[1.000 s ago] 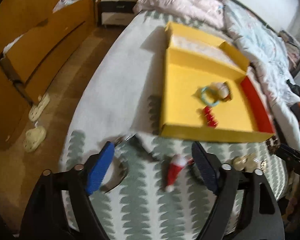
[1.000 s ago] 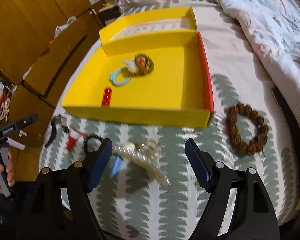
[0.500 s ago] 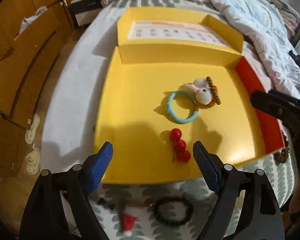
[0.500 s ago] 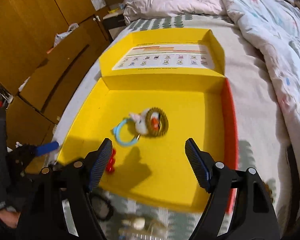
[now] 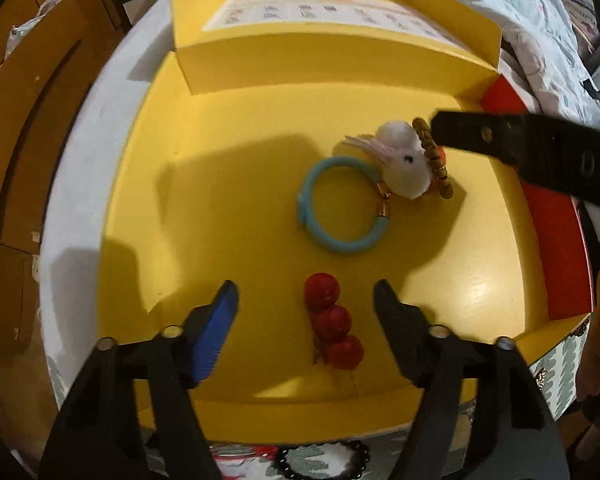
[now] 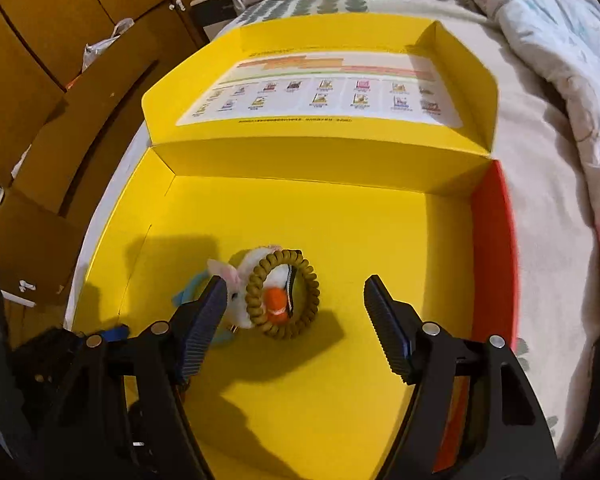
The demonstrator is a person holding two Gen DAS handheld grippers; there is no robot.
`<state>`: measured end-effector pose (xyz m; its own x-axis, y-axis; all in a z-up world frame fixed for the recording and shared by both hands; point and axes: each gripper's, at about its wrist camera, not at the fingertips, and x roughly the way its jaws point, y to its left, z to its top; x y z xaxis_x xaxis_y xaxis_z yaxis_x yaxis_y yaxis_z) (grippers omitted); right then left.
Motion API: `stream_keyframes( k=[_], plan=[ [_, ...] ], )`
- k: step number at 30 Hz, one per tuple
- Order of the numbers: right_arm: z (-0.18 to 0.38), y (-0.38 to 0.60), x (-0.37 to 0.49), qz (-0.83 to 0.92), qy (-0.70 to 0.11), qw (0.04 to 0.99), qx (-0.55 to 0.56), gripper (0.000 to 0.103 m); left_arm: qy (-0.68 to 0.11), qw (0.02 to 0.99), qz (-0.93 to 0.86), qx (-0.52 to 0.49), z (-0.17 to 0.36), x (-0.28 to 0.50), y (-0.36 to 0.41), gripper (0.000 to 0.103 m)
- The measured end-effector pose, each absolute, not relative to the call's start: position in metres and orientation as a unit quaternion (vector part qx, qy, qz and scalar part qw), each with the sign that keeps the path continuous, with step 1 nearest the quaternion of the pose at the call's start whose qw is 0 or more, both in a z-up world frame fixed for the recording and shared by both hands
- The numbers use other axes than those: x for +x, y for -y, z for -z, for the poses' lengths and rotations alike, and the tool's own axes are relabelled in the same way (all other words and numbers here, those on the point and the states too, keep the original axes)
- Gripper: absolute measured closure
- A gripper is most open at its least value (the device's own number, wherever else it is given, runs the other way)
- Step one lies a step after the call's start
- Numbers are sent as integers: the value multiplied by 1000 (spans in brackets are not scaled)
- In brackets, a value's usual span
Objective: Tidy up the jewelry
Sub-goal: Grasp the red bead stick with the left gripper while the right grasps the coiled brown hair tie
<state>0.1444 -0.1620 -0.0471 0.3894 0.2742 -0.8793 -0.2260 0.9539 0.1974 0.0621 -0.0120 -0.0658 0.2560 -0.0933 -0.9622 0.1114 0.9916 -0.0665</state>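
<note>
- The left claw [image 5: 305,296] is spread wide and holds nothing. It hangs over the near part of the yellow box [image 5: 228,216], which sits on the bed [image 6: 540,152].
- Between its two fingers lies a string of three red beads [image 5: 332,320] on the box floor. The fingers do not touch the beads.
- Right behind the near wall of the box, a black bead bracelet [image 5: 324,458] lies on the green-patterned bed cover [image 5: 560,368].
- The right claw [image 6: 294,292] is spread wide too and holds nothing. It hangs over the middle of the box.
- Its left finger [image 6: 204,320] is in front of a white fluffy bunny charm [image 6: 244,280]. I cannot tell if they touch.
- A brown coil ring [image 6: 284,294] leans on the bunny, with an orange bit [image 6: 276,300] inside it. The ring sits between the two fingers, closer to the left one.
- A light blue bracelet [image 5: 336,204] lies flat beside the bunny, further in than the red beads.
- The box floor is bare on its left side and along its far wall.
- The right wall of the box is red [image 6: 496,248]. The open lid [image 6: 332,88] with a printed sheet lies past the far wall.
</note>
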Motion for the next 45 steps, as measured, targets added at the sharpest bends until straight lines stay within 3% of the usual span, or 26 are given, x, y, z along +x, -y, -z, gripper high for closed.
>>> stream_keyframes(
  k=[2,6,8,12,24,28,45],
  plan=[
    [50,158,147,-161,-536,829,21,40,-613,787,68,10,71,63,17,48],
    [53,154,151,-164,-537,827,24,56,-615,785,72,16,75,63,26,50],
    [54,151,152,-169,-540,824,26,58,-614,786,72,16,75,62,27,50],
    [59,138,151,-177,-550,816,16,71,-618,783,73,4,72,62,23,55],
    [62,130,150,-150,-551,821,1,79,-619,781,77,0,71,57,28,66],
    [63,131,150,-149,-554,819,7,83,-619,782,77,-7,70,56,27,78],
    [51,143,151,-165,-547,819,55,88,-613,783,94,-40,65,56,10,81]
  ],
)
